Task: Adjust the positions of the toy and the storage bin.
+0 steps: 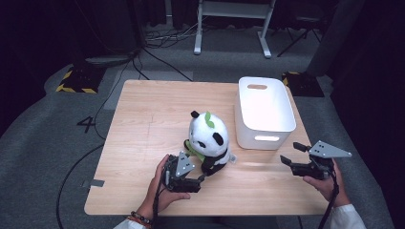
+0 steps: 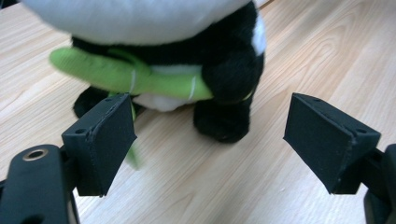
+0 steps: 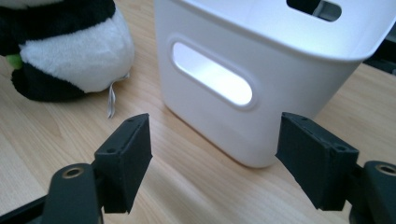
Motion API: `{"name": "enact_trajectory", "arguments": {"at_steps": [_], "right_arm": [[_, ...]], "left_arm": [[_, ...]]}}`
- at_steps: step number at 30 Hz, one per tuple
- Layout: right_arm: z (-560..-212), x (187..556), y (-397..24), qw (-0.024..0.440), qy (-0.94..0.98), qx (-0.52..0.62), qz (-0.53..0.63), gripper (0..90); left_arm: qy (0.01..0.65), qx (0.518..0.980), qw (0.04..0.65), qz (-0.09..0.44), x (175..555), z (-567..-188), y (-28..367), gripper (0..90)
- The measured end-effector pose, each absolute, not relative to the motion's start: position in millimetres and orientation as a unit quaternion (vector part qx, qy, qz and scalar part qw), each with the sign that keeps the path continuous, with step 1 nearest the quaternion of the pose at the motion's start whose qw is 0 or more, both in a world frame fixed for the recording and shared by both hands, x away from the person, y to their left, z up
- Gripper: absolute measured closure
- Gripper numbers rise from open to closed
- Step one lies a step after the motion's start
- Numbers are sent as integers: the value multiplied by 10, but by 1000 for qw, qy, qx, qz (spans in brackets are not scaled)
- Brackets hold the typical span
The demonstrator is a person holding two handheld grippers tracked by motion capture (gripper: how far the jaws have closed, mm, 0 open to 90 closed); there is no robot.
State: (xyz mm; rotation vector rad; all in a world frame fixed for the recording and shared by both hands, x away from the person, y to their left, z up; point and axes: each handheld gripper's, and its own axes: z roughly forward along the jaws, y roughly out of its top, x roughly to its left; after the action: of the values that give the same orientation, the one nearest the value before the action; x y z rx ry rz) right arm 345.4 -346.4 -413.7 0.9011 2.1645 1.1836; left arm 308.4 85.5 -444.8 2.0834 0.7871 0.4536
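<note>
While both grippers' fingers gape — the panda (image 1: 208, 140) sits beside the bin (image 1: 265, 110).

Black-and-white plush panda toy (image 1: 208, 142) with a green leaf sprig on its head and a green fabric stalk across its chest. It sits upright on the light wooden tabletop (image 1: 143, 138), a little right of the middle and toward the near edge. Head large and white, with black ears and eye patches; arms and feet black; belly white. A small white label tag trails from its lower right side. It stands free, resting on its own base, just left of the white plastic bin (image 1: 265, 110).
</note>
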Motion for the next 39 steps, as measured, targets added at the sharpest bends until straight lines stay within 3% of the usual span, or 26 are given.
{"name": "enact_trajectory", "arguments": {"at_steps": [12,17,28,32,36,39], "right_arm": [[-3854,3553,-3279,259,803,299,446,279],[-3748,3648,-3115,252,809,285,447,273],[-3785,3952,-2778,230,830,273,430,288],[-3829,4071,-2684,219,837,277,418,333],[-3864,4174,-2601,210,840,281,414,435],[-3873,4224,-2563,207,837,287,418,521]], "left_arm": [[322,820,441,174,3244,-4453,719,170],[330,819,439,167,3341,-4488,647,240],[330,819,433,183,3459,-4532,551,189],[336,816,430,193,3517,-4530,577,309],[333,821,421,195,3565,-4538,576,372],[320,827,417,199,3561,-4538,572,507]]}}
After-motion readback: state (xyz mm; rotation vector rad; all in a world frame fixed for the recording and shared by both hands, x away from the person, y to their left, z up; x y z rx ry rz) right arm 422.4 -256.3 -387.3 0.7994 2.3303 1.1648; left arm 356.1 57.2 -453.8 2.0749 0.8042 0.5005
